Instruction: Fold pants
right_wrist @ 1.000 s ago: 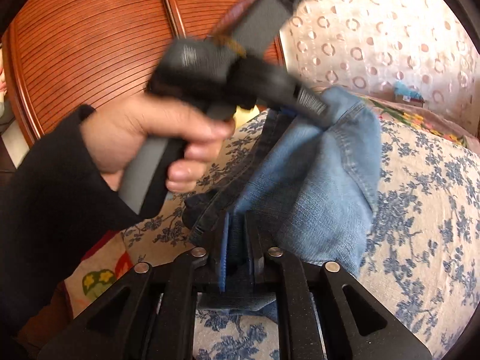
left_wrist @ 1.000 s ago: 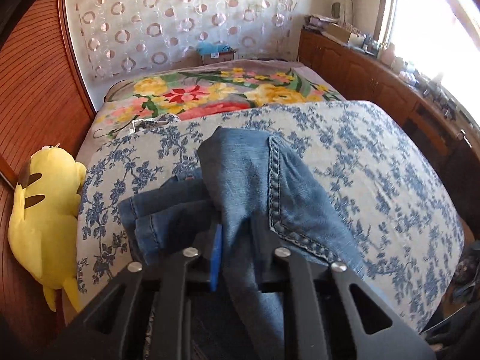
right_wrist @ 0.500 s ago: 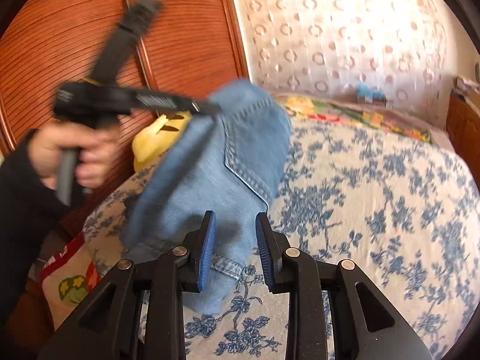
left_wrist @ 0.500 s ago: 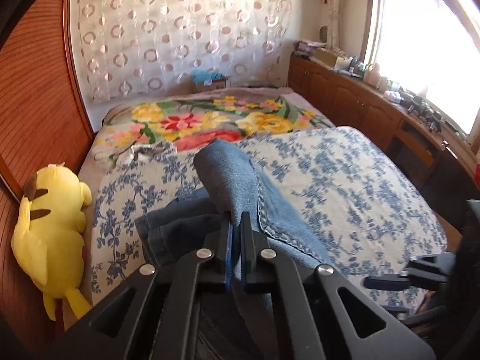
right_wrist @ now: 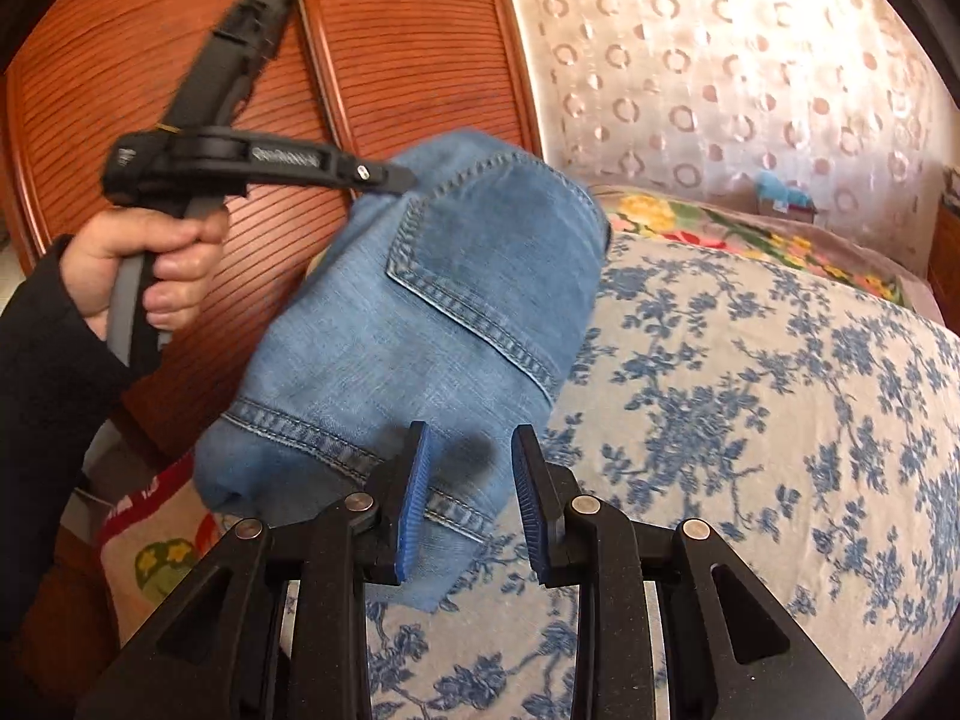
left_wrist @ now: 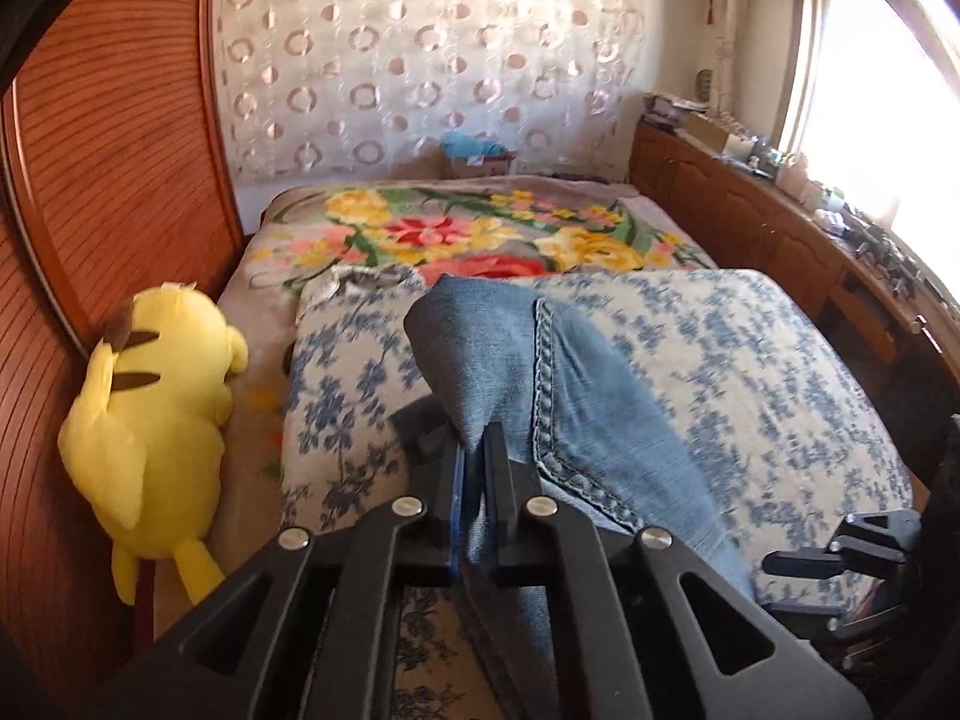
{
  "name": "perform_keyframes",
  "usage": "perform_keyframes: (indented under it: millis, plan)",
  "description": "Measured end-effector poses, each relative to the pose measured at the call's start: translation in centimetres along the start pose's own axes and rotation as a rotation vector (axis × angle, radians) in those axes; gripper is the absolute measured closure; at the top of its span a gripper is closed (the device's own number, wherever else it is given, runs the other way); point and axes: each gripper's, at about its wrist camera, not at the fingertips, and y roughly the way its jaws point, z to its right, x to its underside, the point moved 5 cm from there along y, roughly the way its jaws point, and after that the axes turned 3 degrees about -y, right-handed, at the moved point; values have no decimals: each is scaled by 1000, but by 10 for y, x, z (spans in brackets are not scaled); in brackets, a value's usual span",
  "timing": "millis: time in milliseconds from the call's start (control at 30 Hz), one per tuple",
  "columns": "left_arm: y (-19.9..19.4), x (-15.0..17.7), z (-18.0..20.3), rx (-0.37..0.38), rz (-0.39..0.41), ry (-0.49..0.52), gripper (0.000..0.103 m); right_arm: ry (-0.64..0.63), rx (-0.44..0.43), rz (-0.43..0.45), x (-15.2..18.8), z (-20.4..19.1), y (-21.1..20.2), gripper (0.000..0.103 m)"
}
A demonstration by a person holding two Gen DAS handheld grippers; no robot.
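Note:
Blue denim pants (left_wrist: pixel 576 396) hang folded over my left gripper (left_wrist: pixel 472 444), which is shut on their edge and holds them up above the bed. In the right wrist view the pants (right_wrist: pixel 444 312) dangle in the air with a back pocket facing me, and the left gripper (right_wrist: pixel 396 177) pinches their top corner. My right gripper (right_wrist: pixel 471 468) is open just in front of the pants' lower hem, holding nothing. It also shows at the right edge of the left wrist view (left_wrist: pixel 774 564).
The bed has a blue-flowered white quilt (left_wrist: pixel 750 372) and a bright floral blanket (left_wrist: pixel 480 228) behind. A yellow plush toy (left_wrist: pixel 150 414) lies at the bed's left edge against a wooden slatted wall (left_wrist: pixel 108 138). A wooden cabinet (left_wrist: pixel 750 216) lines the right.
My right gripper let go of the pants and opened. My left gripper lifted the pants up off the quilt and drew back with them.

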Motion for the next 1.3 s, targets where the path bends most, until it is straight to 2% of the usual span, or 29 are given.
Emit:
perform_keyframes:
  millis: [133,200,300,433,533,667,800,1133,1167,1200,1300]
  plan:
    - [-4,22,-11,-25,12,-34,93,-9,-15,-39,6,-4,15,77]
    - [-14,34,-13,-45,35,-33,81,-13,-6,-43,8,-3,19,77]
    - [-29,52,-9,-26,61,-31,62,2,-12,-43,9,-1,20,76]
    - [-44,81,3,7,72,-27,57,-1,-4,-39,10,-2,19,74]
    - [-50,97,9,0,83,-44,57,2,1,-37,11,-1,19,71]
    - [-51,118,12,38,60,-121,57,7,2,-37,13,1,20,70]
    - [-56,137,20,78,58,-149,57,5,5,-36,13,2,20,67]
    - [-50,154,39,90,31,-159,62,11,11,-32,15,5,23,62]
    - [-48,156,40,82,27,-147,67,8,14,-31,16,5,23,62]
    - [-47,158,41,82,25,-136,77,5,18,-30,16,5,23,61]
    - [-48,160,43,88,29,-116,91,-10,28,-29,18,3,24,60]
